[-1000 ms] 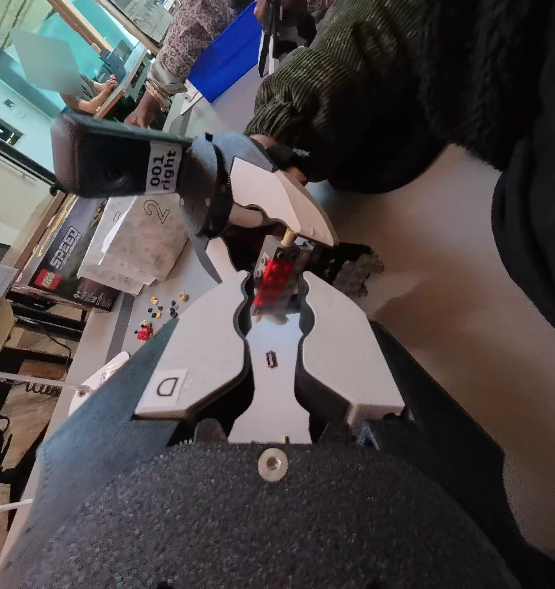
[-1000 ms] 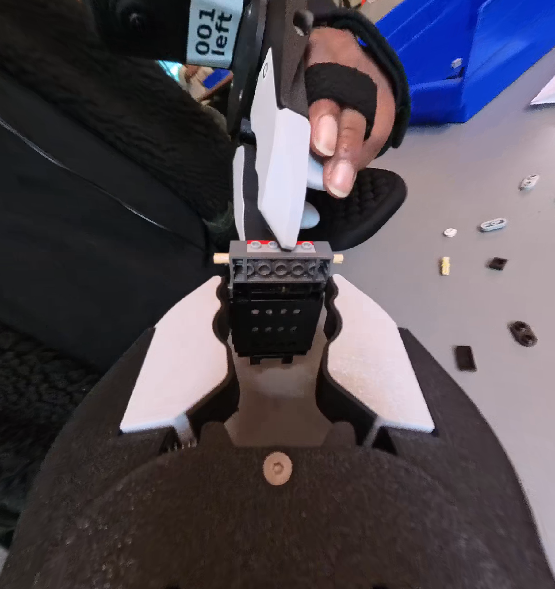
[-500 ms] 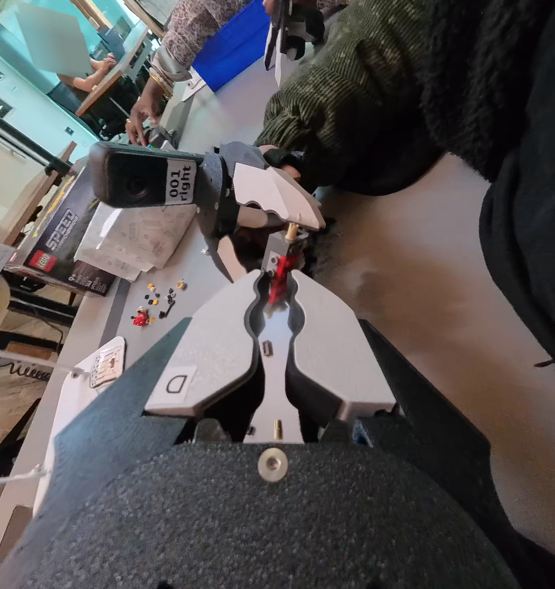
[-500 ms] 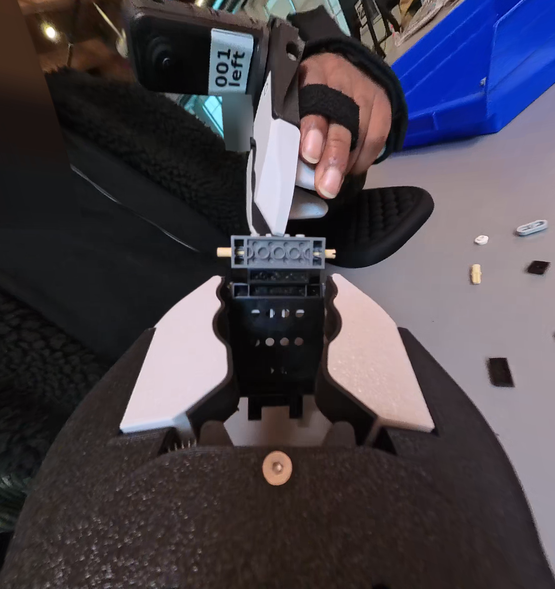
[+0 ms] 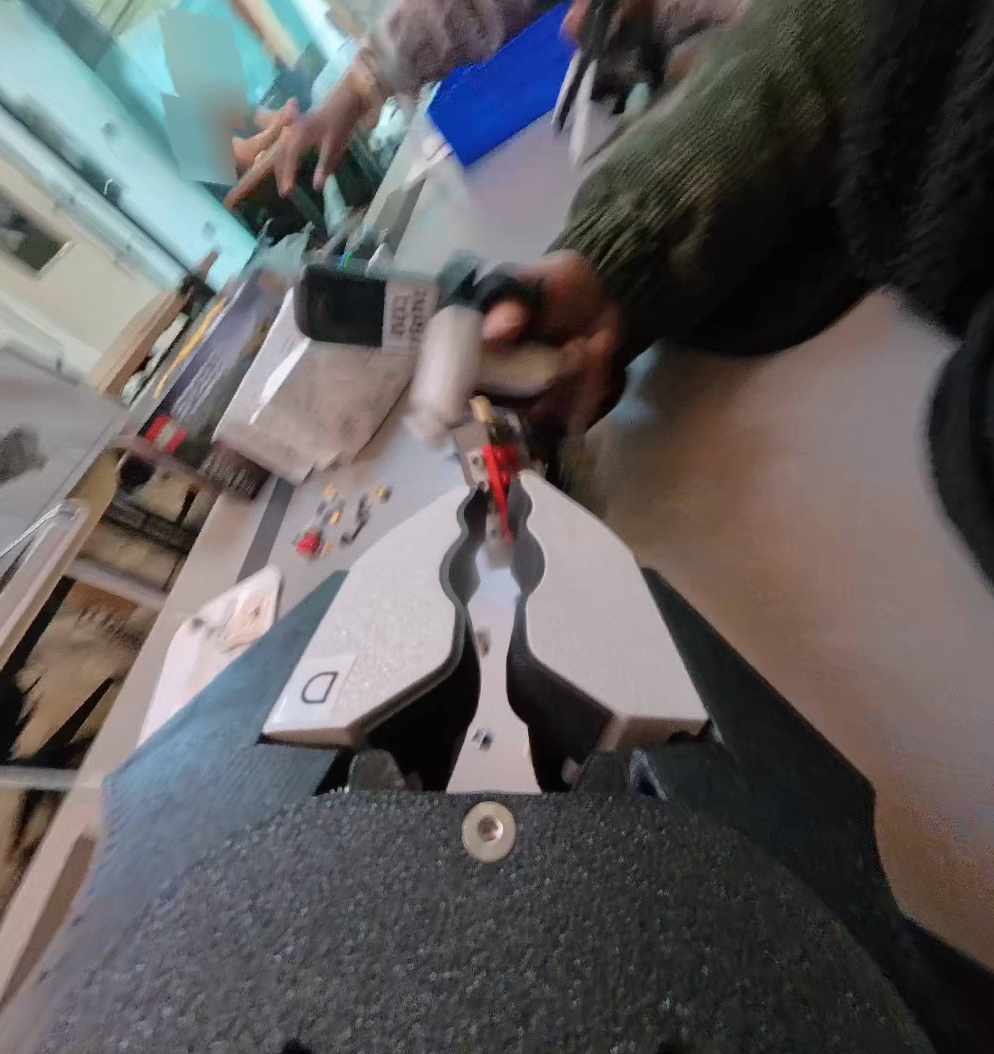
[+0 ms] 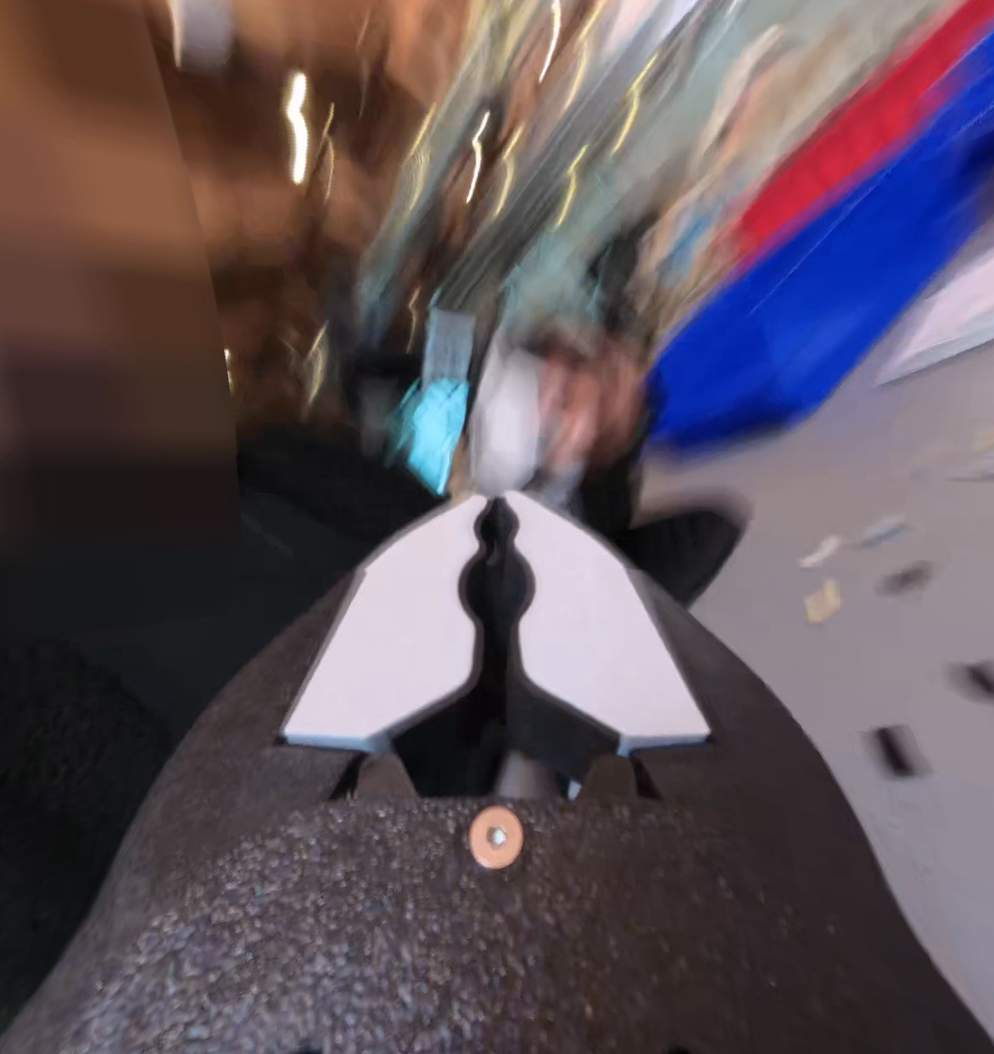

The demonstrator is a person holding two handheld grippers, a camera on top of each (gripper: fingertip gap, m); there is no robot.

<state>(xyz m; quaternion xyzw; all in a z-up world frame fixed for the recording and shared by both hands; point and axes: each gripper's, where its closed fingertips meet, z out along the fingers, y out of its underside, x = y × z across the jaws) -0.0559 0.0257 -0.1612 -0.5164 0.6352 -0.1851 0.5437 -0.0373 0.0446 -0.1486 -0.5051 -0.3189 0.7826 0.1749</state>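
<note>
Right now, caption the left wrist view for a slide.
Left gripper pinches a red-and-grey brick assembly above the grey table.

Brick assembly between left gripper fingertips; loose pieces on table, left

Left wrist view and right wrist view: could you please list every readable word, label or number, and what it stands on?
I will not quote writing; its bearers:
White sticker on the left gripper finger: one sharp character.
White label on the black camera: blurred.
Dark box: blurred.
Paper sheets: blurred.
Right wrist view: nothing legible.
</note>
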